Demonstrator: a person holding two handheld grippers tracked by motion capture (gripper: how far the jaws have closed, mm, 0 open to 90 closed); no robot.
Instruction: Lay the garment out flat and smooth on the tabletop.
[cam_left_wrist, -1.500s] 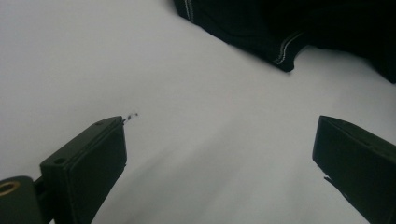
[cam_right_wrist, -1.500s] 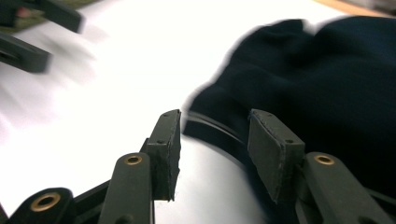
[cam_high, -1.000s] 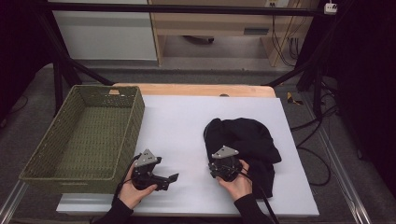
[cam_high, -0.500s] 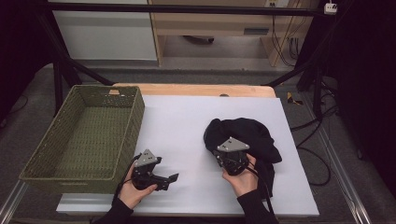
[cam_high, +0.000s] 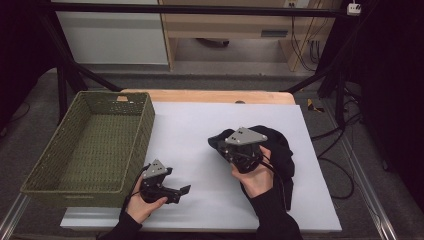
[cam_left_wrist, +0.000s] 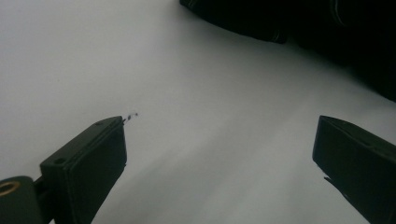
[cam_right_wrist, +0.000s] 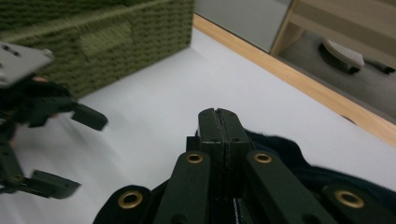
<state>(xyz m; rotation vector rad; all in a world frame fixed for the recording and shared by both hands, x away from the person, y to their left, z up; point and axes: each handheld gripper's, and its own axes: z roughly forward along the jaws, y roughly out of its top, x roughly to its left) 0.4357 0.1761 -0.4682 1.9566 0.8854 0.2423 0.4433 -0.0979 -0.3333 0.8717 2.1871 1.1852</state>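
Your right tool (cam_high: 231, 148) shut above the black garment (cam_high: 280, 150), cloth between jaws unclear, your left tool (cam_high: 181, 191) wide open over bare bench (cam_high: 200, 125), right gripper view showing jaws pressed together.

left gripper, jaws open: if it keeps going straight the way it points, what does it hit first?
Probably the black garment. The left gripper points across bare white table cover toward the dark cloth and the right gripper above it. Height is unclear, so it may skim the cover first.

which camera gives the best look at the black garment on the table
The high view: the black garment shows almost whole beside the right hand-held gripper. The right gripper view catches an edge behind shut jaws; the left gripper view a dark corner.
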